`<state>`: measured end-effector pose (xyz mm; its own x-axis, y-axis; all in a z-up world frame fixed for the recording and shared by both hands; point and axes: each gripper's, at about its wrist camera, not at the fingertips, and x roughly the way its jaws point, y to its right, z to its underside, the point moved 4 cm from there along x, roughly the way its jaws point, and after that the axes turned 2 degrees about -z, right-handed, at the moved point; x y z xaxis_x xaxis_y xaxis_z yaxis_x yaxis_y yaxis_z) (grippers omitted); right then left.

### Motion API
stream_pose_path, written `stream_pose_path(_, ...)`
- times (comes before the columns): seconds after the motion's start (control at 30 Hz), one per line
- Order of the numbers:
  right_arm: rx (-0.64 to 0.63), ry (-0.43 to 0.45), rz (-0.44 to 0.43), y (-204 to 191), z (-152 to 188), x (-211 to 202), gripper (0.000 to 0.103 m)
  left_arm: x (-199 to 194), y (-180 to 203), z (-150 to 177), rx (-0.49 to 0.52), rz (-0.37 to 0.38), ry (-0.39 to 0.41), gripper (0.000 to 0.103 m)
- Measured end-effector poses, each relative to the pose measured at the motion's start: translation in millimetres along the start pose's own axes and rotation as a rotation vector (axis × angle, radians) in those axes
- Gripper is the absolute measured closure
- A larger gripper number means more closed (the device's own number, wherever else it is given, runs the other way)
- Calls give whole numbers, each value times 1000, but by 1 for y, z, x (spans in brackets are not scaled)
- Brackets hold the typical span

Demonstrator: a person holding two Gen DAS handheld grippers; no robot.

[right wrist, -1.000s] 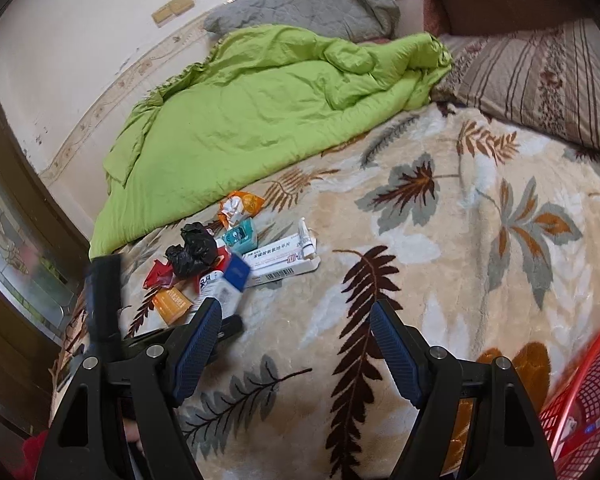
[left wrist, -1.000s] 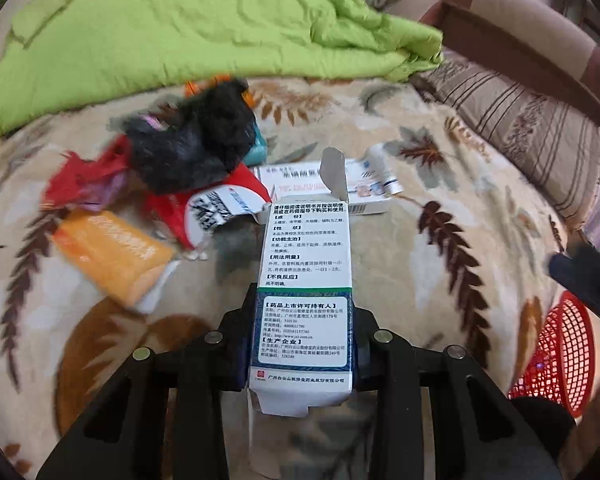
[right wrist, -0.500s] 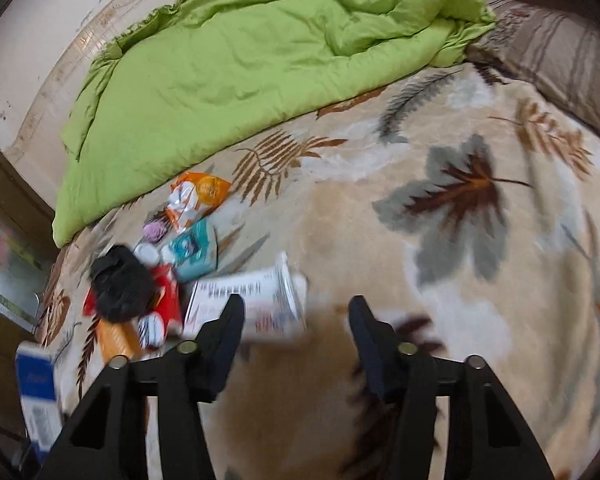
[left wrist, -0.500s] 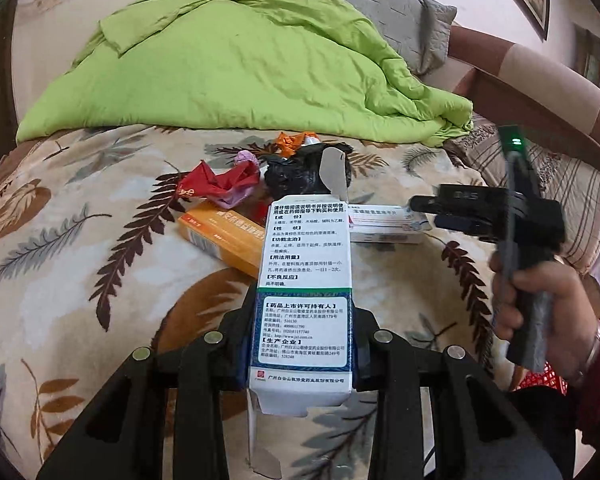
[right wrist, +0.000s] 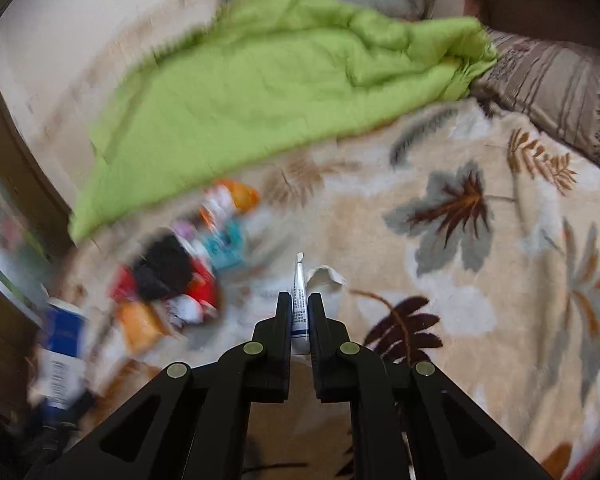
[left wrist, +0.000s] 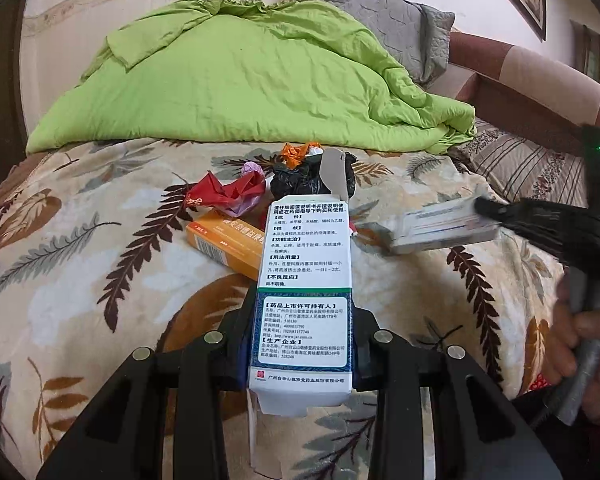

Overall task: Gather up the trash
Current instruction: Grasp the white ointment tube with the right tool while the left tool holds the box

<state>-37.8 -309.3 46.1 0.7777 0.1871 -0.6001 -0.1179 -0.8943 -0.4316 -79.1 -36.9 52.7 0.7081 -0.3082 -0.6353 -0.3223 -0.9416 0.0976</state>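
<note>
My left gripper (left wrist: 305,320) is shut on a tall blue-and-white medicine box (left wrist: 306,264) and holds it upright above the blanket; this box (right wrist: 62,344) shows blurred at the left of the right wrist view. My right gripper (right wrist: 299,304) is shut on a thin white tube (right wrist: 299,280). Seen from the left wrist, the right gripper (left wrist: 488,210) meets a blurred long white box (left wrist: 440,230). Behind lie an orange box (left wrist: 224,240), a red bag (left wrist: 228,194), a black bag (left wrist: 300,180) and an orange wrapper (left wrist: 296,150).
The trash lies on a leaf-patterned blanket (left wrist: 80,260). A green quilt (left wrist: 240,80) and a grey pillow (left wrist: 380,32) fill the back, a striped pillow (left wrist: 532,164) the right. A person's hand (left wrist: 592,340) grips the right tool. A teal packet (right wrist: 228,244) sits beside the black bag (right wrist: 164,264).
The right gripper has moved in to the trash pile and closed its wide jaws on the white tube. The left gripper drew back and up with its box.
</note>
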Motion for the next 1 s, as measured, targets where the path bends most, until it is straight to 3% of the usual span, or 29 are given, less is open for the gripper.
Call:
stream_pose_path(0.13,-22,74,-33,-14,9,-36,94,-15,1,4,-11,-19,20,69)
stream_pose_path(0.37,-83,92,-132,-38,36,-67,94,-26,-10,13,-28,-71,39,69)
stream_pose_path(0.57,-64,70,-152,-35,40,-65,94,-19,-18,13,-38,-98,39,69)
stream_pose_path(1.0,-82,52,-168,-40,42,-62,94,-14,-8,13,40,-152,60,69)
